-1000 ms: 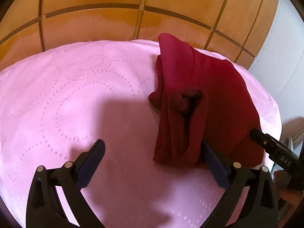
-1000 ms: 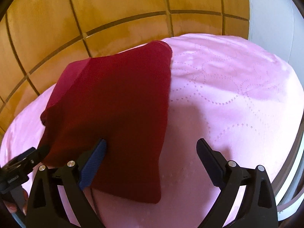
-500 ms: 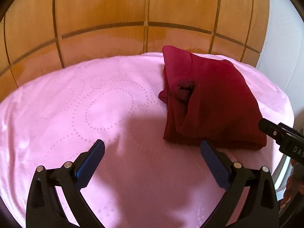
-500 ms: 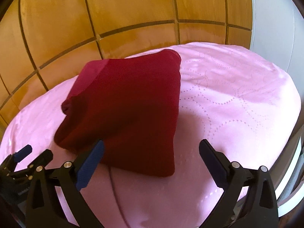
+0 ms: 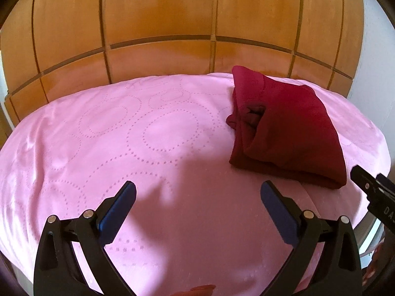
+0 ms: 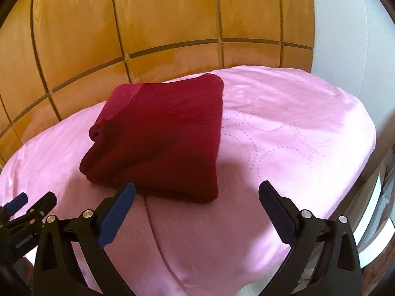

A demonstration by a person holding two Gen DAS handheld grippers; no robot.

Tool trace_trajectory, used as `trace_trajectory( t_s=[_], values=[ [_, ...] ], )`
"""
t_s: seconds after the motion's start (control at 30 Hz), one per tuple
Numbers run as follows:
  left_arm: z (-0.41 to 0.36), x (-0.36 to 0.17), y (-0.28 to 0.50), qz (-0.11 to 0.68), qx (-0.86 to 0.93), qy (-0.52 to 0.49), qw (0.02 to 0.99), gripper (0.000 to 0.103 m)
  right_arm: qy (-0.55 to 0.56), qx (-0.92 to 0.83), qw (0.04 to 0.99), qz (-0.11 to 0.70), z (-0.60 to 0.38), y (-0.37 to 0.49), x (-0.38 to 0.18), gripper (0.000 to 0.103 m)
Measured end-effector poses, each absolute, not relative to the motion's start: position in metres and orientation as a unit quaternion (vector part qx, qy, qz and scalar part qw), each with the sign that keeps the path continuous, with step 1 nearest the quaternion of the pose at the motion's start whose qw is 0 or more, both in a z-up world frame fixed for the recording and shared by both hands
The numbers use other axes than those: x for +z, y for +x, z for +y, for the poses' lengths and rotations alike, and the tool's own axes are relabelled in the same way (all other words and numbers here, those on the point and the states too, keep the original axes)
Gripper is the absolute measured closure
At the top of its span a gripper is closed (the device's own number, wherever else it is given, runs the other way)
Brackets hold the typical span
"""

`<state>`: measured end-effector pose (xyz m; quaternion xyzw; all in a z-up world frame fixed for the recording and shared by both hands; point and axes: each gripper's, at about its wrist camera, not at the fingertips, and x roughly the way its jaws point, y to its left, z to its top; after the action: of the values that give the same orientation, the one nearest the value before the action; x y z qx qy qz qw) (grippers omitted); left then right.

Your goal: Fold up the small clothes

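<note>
Looking at this, the folded dark-red cloth garment (image 6: pixel 158 135) sits on the pink dotted bedspread (image 5: pixel 123 135), near its far edge. Left gripper (image 5: pixel 197 197) and right gripper (image 6: pixel 196 196) both gape wide, empty. That loose bunched side could easily spring open if nudged.

Left gripper (image 5: pixel 197 196), right gripper (image 6: pixel 197 194) agape

Ahead of the tongs rises a glossy orange-brown wooden panelled wall (image 5: pixel 158 24), divided into rectangles by dark grooves. Below it, under and ahead of the tongs, spreads a pink satin-like bed cover stitched with dotted rings (image 5: pixel 160 133), catching soft daylight and carrying grey shadows near the tongs. To the right of the tongs stands a plain white wall (image 6: pixel 345 37), with a white bed frame edge (image 6: pixel 377 197) lower down.
</note>
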<state>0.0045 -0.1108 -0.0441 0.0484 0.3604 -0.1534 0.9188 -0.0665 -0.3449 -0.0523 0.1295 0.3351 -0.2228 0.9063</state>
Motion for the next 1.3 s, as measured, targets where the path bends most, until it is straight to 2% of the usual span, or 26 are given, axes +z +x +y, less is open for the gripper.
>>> trace_trajectory(
  t_s=[0.3, 1.3],
  values=[
    [-0.11, -0.039, -0.008, 0.336, -0.151, 0.076, 0.926, 0.002, 0.124, -0.211, 0.905, 0.348, -0.332, -0.076, -0.059, 0.004],
    [-0.112, -0.044, -0.011, 0.35, -0.155, 0.076, 0.921, 0.002, 0.118, -0.208, 0.906, 0.349, -0.326, -0.077, -0.06, 0.004]
  ],
)
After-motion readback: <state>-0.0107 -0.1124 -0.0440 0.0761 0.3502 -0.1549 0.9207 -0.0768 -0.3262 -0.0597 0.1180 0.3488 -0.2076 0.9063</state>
